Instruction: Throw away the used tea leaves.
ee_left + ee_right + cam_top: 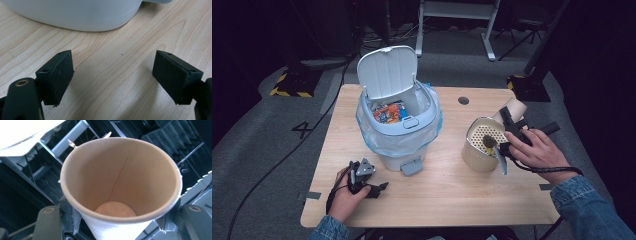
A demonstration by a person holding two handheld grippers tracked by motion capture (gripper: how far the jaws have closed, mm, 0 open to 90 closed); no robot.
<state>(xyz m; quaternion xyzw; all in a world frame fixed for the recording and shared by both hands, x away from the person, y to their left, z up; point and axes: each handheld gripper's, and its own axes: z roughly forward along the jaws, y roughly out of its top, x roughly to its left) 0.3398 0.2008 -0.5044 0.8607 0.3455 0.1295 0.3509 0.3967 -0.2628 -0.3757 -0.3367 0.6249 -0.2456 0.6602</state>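
A brown paper cup (120, 185) is clamped between the jaws of my right gripper (120, 220), its open mouth facing the camera and its inside empty. From above, the cup (515, 107) is held tilted at the table's right side, with my right gripper (511, 121) just behind a beige perforated canister (479, 150). A white pedal bin (399, 127) stands mid-table with its lid (388, 70) up and a colourful packet (388, 113) inside. My left gripper (367, 179) rests on the table in front of the bin, its jaws wide apart with nothing between them (112, 68).
The canister holds a small dark object (488, 141). A clear liner bag (432, 130) hangs over the bin's rim, and its pedal (411, 166) sticks out at the front. A round cable hole (463, 100) sits near the table's far edge. Bare wooden table (447, 190) lies between my hands.
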